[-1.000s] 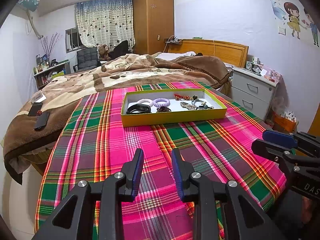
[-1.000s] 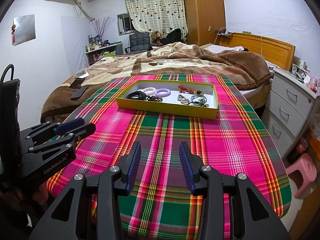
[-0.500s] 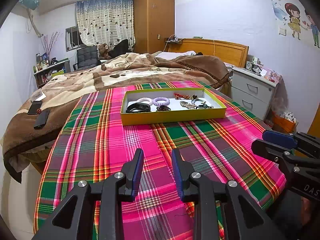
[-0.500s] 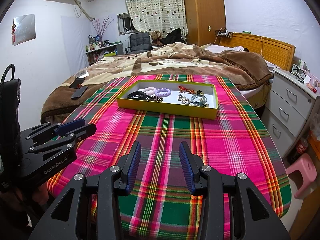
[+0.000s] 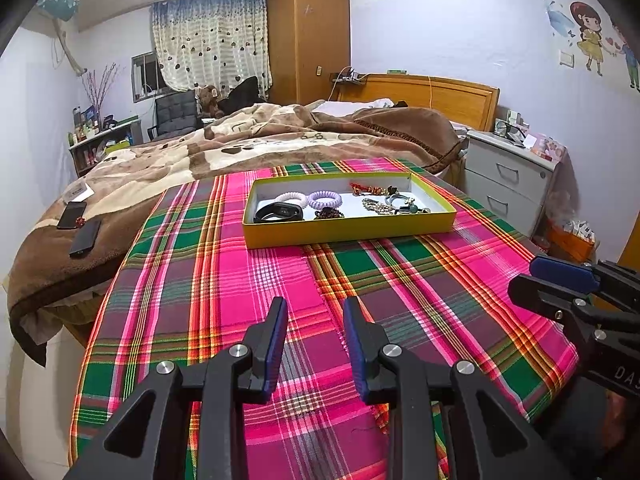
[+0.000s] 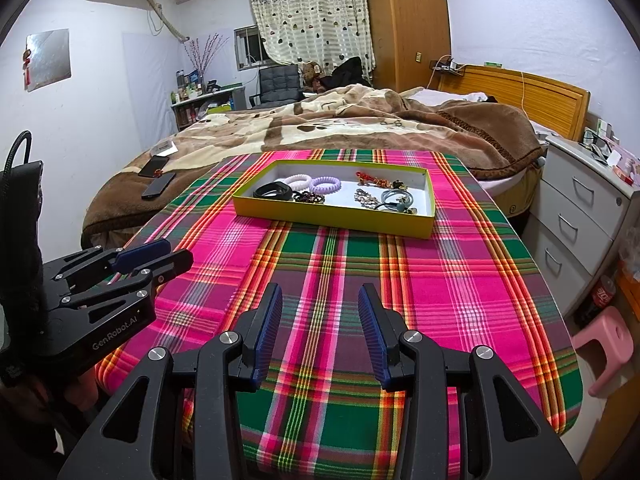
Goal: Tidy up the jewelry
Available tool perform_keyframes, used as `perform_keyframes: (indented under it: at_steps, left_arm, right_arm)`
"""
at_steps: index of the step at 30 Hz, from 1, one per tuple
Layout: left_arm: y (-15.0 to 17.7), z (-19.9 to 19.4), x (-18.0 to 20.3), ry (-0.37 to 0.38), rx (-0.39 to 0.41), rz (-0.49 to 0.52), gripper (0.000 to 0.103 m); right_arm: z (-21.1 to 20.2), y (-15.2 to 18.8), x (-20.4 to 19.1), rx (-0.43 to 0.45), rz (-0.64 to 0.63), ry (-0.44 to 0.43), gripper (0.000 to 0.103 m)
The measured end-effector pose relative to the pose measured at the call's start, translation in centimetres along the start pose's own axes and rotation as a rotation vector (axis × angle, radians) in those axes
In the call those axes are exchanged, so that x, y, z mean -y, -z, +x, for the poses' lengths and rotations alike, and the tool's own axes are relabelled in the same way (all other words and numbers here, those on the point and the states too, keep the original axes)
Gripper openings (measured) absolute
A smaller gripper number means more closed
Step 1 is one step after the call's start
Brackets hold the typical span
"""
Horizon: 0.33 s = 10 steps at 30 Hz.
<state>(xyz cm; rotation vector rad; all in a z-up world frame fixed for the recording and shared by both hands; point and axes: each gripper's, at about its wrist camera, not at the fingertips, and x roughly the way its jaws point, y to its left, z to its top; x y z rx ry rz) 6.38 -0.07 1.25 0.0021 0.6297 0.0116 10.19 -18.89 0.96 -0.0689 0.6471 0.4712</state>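
Our left hand-held gripper (image 5: 315, 312) and right hand-held gripper (image 6: 320, 300) are matte black frames with triangular cut-outs, silver round screws and 2 fingers faced with ribbed blue pads (image 6: 269, 330). White lettering marks the left one's side, and a black cable (image 6: 16, 148) loops above it.

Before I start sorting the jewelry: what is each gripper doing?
Left gripper: open, holding nothing.
Right gripper: open, holding nothing.
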Motion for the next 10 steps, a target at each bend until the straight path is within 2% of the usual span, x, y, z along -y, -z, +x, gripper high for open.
perform_keyframes:
  at_steps: [10]
  left_arm:
    - [0.01, 0.02, -0.07, -0.015, 0.006, -0.005, 0.028]
  right_arm:
    - [0.01, -0.03, 0.06, 0.0, -0.001, 0.0, 0.041]
